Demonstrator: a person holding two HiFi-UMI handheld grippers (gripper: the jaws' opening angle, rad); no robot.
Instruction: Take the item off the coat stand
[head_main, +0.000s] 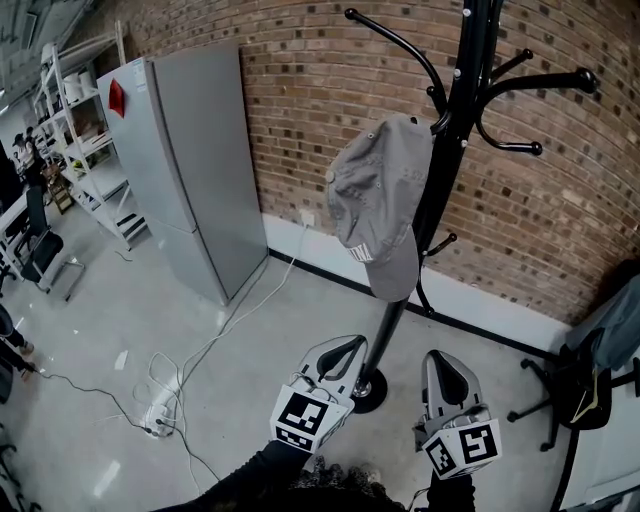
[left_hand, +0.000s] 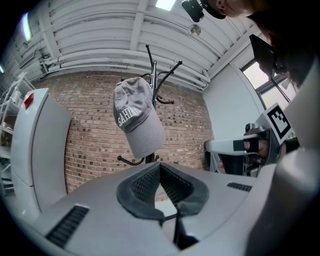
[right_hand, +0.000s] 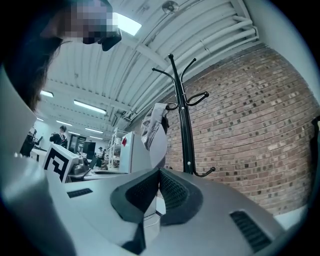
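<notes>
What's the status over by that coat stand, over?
Left gripper shut, empty. Right gripper shut, empty. Grey cap hanging on coat stand, untouched. Nothing seen in the way.

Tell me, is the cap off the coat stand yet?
Not yet. Nothing looks done: the grey cap hangs on the black coat stand. In hand: the left claw and right claw are both shut and empty, low beside the stand's pole, below the cap. Left to do: reach up, open a claw, grip the cap and lift it off.
</notes>
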